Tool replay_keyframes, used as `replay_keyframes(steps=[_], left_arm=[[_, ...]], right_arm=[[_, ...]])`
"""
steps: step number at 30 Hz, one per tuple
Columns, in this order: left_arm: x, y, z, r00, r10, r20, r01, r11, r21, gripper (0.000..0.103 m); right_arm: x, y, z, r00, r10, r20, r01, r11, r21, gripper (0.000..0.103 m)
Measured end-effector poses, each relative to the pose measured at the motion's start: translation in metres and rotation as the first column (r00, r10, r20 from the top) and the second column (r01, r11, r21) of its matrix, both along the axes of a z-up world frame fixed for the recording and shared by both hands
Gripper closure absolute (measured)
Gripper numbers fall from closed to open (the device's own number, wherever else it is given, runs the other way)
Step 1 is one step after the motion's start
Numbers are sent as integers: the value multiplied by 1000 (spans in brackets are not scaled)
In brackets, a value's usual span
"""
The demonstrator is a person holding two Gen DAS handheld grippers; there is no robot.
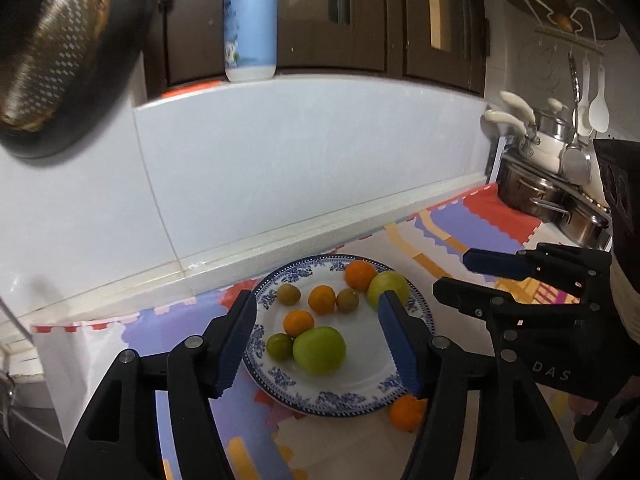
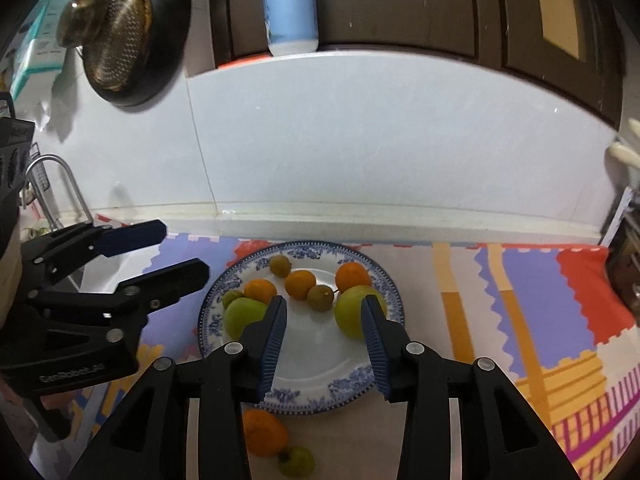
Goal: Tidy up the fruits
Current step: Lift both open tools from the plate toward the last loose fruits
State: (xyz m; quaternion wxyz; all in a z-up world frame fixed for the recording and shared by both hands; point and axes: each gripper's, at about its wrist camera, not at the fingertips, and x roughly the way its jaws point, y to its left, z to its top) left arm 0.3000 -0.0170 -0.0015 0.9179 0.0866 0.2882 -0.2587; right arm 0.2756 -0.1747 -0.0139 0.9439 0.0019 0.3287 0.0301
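Observation:
A blue-and-white plate (image 1: pixel 280 392) (image 2: pixel 360 268) on the patterned mat holds several fruits: two big green apples (image 1: pixel 319 350) (image 1: pixel 390 286), oranges (image 1: pixel 322 299) and small brownish-green fruits (image 1: pixel 289 294). One orange (image 2: pixel 264 432) and a small green fruit (image 2: pixel 296 460) lie on the mat, just off the plate's near rim. My left gripper (image 1: pixel 317 298) hovers open above the plate's near left part with nothing between its fingers. My right gripper (image 2: pixel 325 302) is also open and empty, above the plate's middle. Each gripper shows in the other's view: the right gripper (image 1: pixel 456 274) and the left gripper (image 2: pixel 182 248).
A colourful mat (image 2: pixel 520 288) covers the counter against a white tiled wall. Steel pots (image 1: pixel 532 196) and hanging utensils stand at the right end. A blue bottle (image 1: pixel 250 28) sits on the ledge above, a dark pan (image 1: pixel 60 52) hangs upper left, and a sink tap (image 2: pixel 60 184) is at the left.

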Motion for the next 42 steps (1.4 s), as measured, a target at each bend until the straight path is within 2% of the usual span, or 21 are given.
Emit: replay_keyframes(steps=[9,13,19,29,33,42], left_arm=[[-49,9,18,996,62,69,-63,998,7,21],[-69,10,19,993,79,91,-81,997,18,17],[-93,10,13,987,131,97,-135,990,35,15],[-117,10,-15,977,209,38,-211,975,63,9],[-119,8,-27,972,235,12,-236,968,84,9],[-113,8,-55,953,296,-63,-287,950,122,9]], right_arm=[[-39,2,23,998,7,64,-3,999,-53,47],[-54,4,27,997,17,78,-11,998,-67,41],[-73,5,22,997,41,68,-36,996,-84,37],[-85,6,-1,991,130,-23,-132,985,-112,37],[-82,7,-14,981,183,-71,-190,975,-116,37],[-60,7,-50,942,269,-200,-285,957,-57,37]])
